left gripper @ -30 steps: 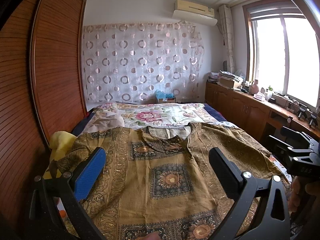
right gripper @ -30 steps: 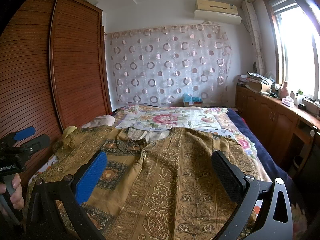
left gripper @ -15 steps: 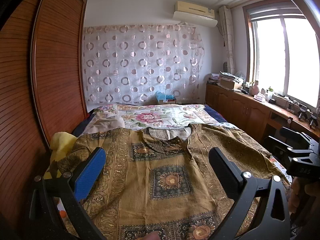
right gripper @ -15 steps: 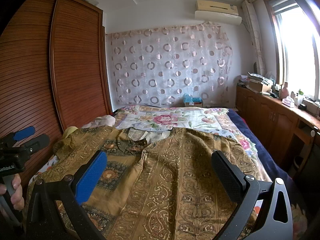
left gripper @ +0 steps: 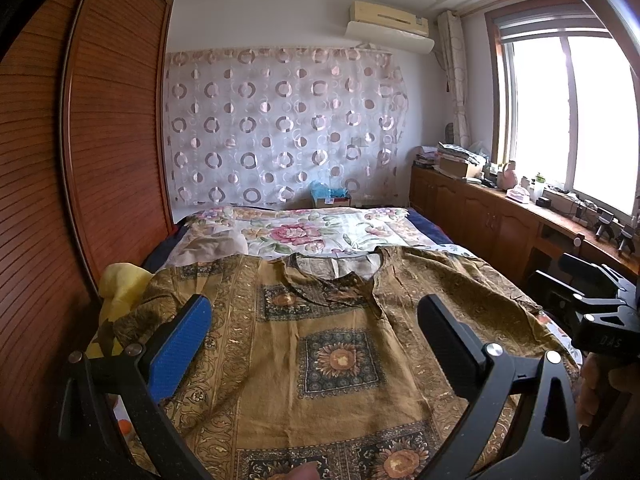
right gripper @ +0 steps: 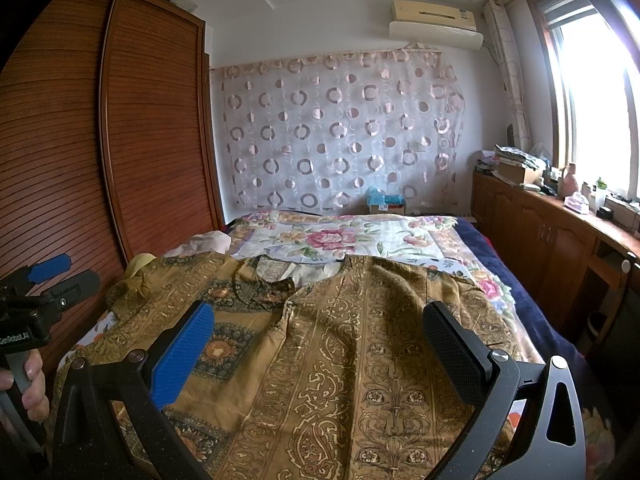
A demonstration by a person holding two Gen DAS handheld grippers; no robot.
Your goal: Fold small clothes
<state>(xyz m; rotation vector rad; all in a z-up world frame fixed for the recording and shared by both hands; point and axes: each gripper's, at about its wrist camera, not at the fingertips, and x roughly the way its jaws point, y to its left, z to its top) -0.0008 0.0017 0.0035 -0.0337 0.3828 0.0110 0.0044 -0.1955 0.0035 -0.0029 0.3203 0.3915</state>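
Note:
A brown-gold patterned shirt (left gripper: 340,352) lies spread flat on the bed, neckline away from me, also filling the right wrist view as the shirt (right gripper: 360,352). My left gripper (left gripper: 316,320) hovers open over its chest, nothing between the blue pad and the black pad. My right gripper (right gripper: 320,324) hangs open above the shirt's right half, holding nothing. Each gripper shows at the edge of the other's view: the right gripper (left gripper: 592,300) at right, the left gripper (right gripper: 48,284) at left with a hand on its handle.
A floral bedspread (left gripper: 304,232) covers the far half of the bed. Yellow cloth (left gripper: 120,284) lies by the wooden wardrobe (left gripper: 80,160) on the left. A low wooden cabinet (left gripper: 500,220) with clutter runs under the window on the right.
Both cameras have tilted very slightly; the shirt and both open grippers stay as they were.

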